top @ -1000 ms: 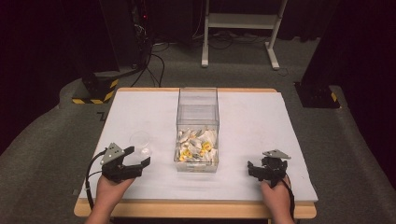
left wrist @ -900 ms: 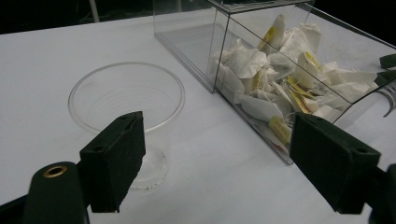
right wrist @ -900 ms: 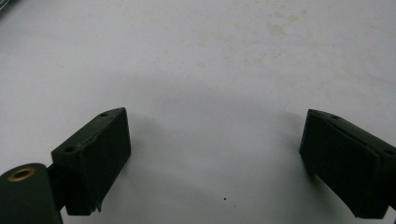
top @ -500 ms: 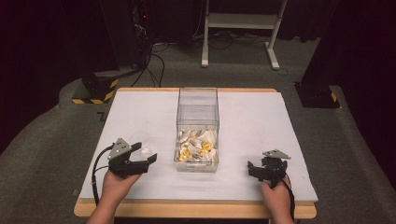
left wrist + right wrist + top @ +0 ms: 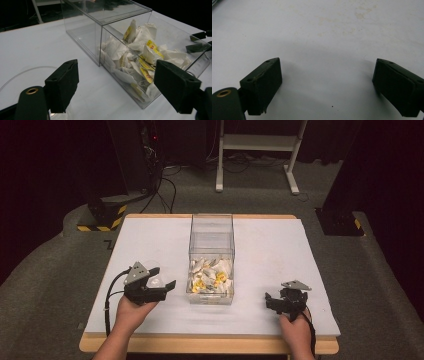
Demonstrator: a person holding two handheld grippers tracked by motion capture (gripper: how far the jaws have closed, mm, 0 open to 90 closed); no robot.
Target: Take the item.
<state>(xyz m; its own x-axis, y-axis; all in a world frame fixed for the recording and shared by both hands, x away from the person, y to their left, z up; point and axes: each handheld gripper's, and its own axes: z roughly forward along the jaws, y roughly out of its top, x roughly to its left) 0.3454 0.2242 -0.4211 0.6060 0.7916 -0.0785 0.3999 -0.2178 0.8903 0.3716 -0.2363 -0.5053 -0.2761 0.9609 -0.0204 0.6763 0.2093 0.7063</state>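
A clear plastic box (image 5: 211, 232) stands in the middle of the white table (image 5: 150, 240), its long side running away from me. A heap of white tea bags with yellow tags (image 5: 210, 276) fills its near half. In the high view my left gripper (image 5: 162, 278) hovers just left of the box's near end, open and turned toward it. In the left gripper view its wide-apart jaws (image 5: 117, 75) frame the box (image 5: 100, 17) and the tea bags (image 5: 136, 53). My right gripper (image 5: 270, 302) rests low at the near right, open, with bare table between its jaws (image 5: 327, 72).
A black cable (image 5: 109, 295) trails from the left gripper along the table's left edge. Beyond the table are a white stand (image 5: 255, 142), floor cables (image 5: 165, 185) and a yellow-black striped base (image 5: 102, 217). The other gripper (image 5: 198, 41) shows through the box in the left gripper view.
My left gripper has moved right and a little up, closer to the box's near end. The right gripper has stayed where it was.
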